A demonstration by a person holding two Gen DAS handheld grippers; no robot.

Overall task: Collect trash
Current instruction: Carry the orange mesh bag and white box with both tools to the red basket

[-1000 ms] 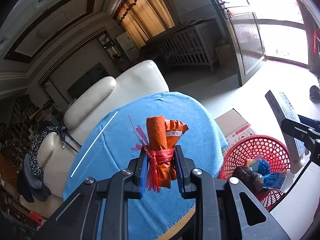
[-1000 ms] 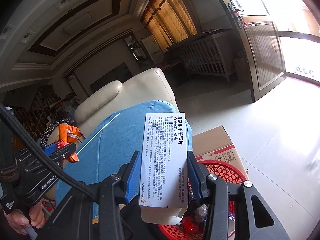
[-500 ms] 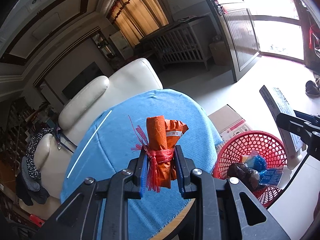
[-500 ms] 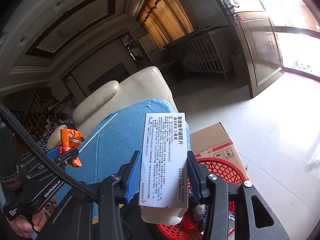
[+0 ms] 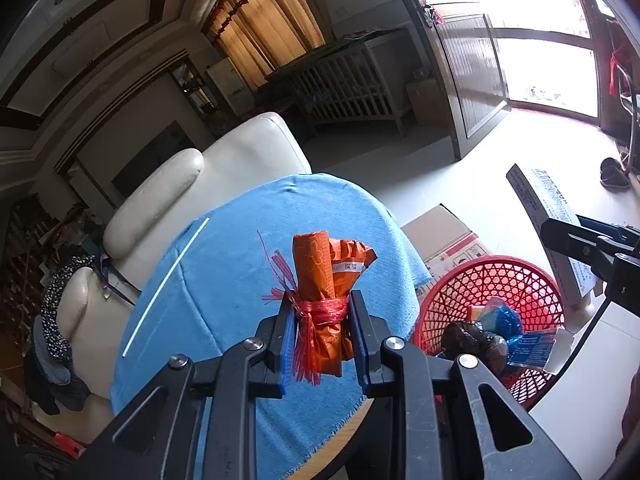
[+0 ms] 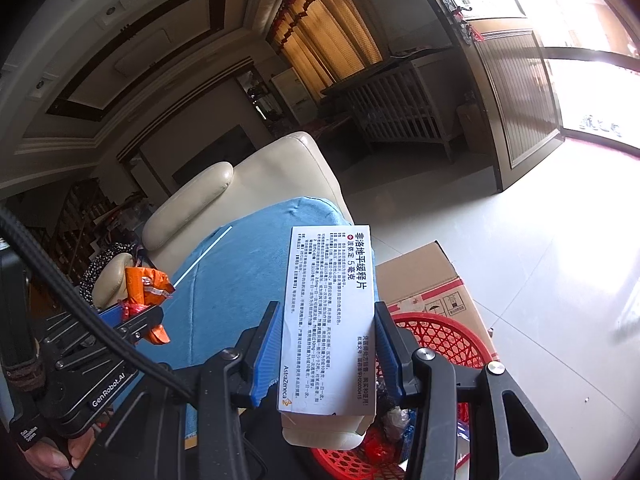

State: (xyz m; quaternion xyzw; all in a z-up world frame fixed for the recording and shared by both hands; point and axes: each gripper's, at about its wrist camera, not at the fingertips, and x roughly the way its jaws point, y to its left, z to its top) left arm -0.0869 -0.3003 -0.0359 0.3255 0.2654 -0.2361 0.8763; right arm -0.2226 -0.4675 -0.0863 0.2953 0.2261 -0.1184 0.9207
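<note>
Left wrist view: the left gripper is clamped on an orange plastic bundle tied with red netting, held upright at centre frame above the blue tablecloth. A white straw lies on the cloth at centre left. At lower right, the red mesh basket already holds wrappers. Right wrist view: the right gripper is clamped on a white medicine box, held at lower centre over the basket's near rim, beside a cardboard box.

white box: "AstraZeneca", "5" | left tool body: "GenRobot.AI"
</note>
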